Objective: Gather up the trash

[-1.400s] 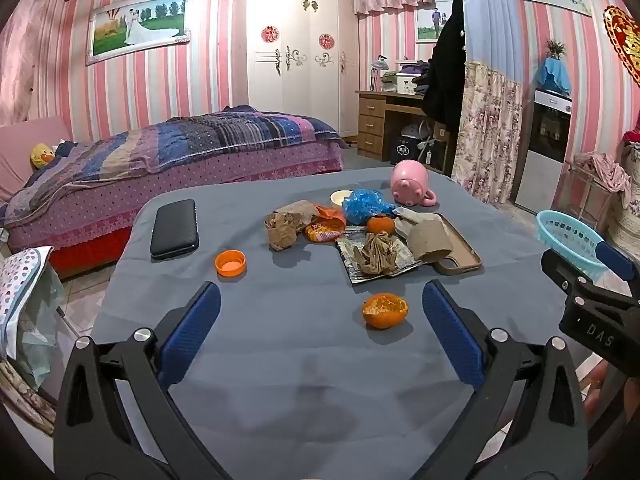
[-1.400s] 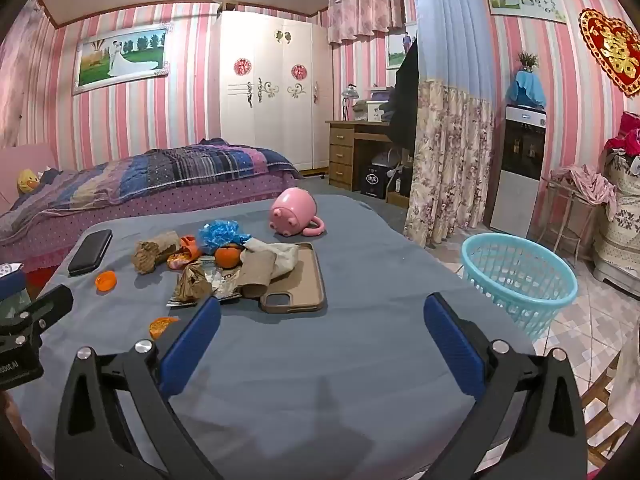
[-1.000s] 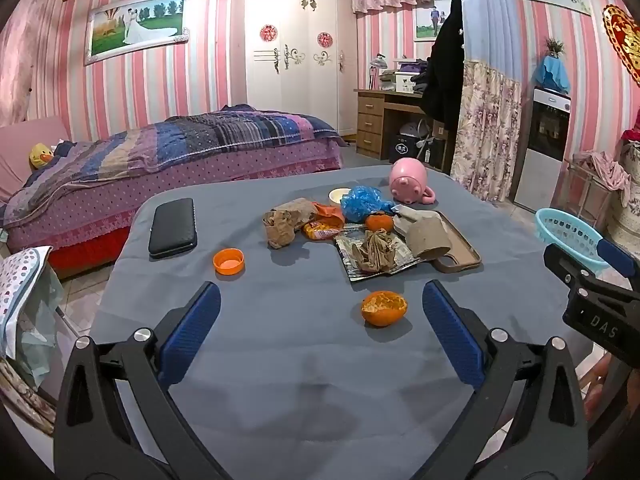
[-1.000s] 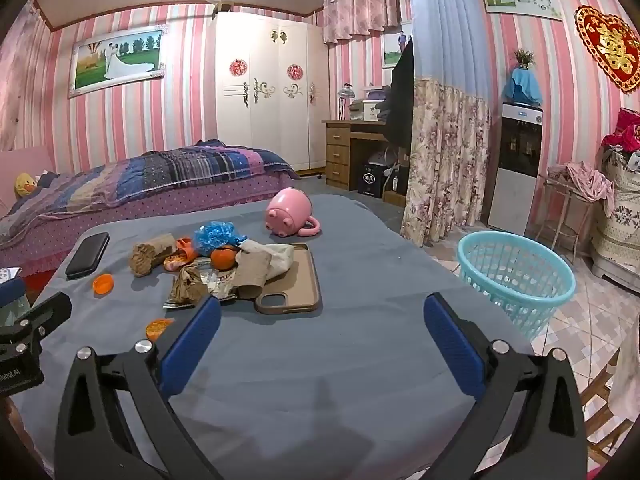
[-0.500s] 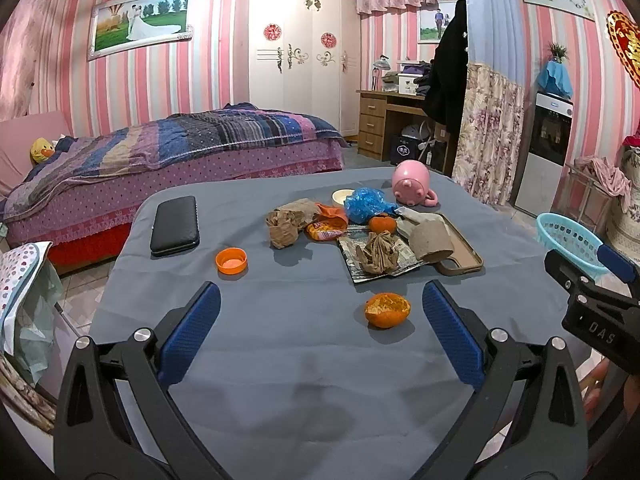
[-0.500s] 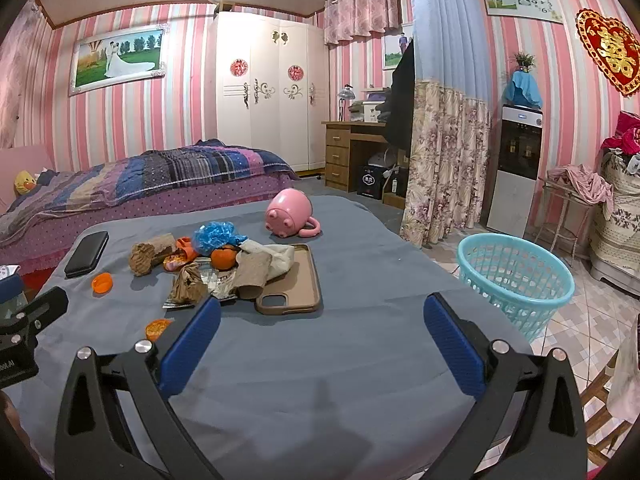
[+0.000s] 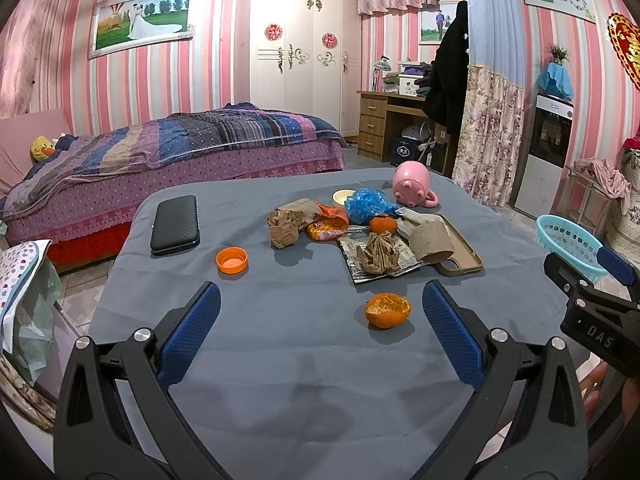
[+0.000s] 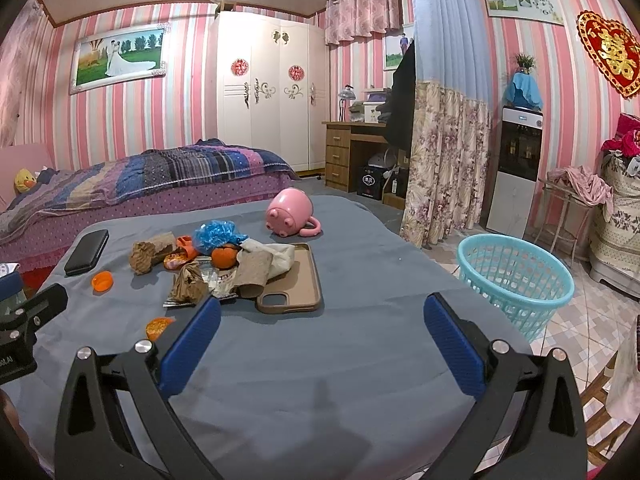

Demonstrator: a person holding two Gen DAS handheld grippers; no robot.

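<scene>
**Trash waiting on the grey table, both grippers empty**

Litter is lying in a loose cluster toward the far middle of the table (image 7: 280, 360), which is wearing a grey cloth. The left gripper (image 7: 320, 330) is hovering over the near edge with its blue pads standing wide apart and nothing between them. The right gripper (image 8: 322, 338) is doing the same further right, jaws spread and holding nothing.

Nearest the left gripper, half an orange peel (image 7: 387, 310) is sitting alone on the cloth. Beyond it, a crumpled brown paper wad (image 7: 378, 257) is resting on a sheet of printed paper (image 7: 356, 268), and a cardboard tube (image 7: 432, 238) is lying across a brown phone case (image 7: 464, 258). A whole orange (image 7: 383, 224), a blue plastic bag (image 7: 368, 205), an orange snack wrapper (image 7: 326, 228) and a second brown paper wad (image 7: 286, 226) are crowding together just behind. An orange bottle cap (image 7: 231, 260) is lying apart to the left, near a black case (image 7: 176, 224). A pink pig mug (image 7: 412, 184) is tipped on its side at the far end.

Off the table's right side, a turquoise basket (image 8: 516, 280) is standing on the tiled floor.
</scene>
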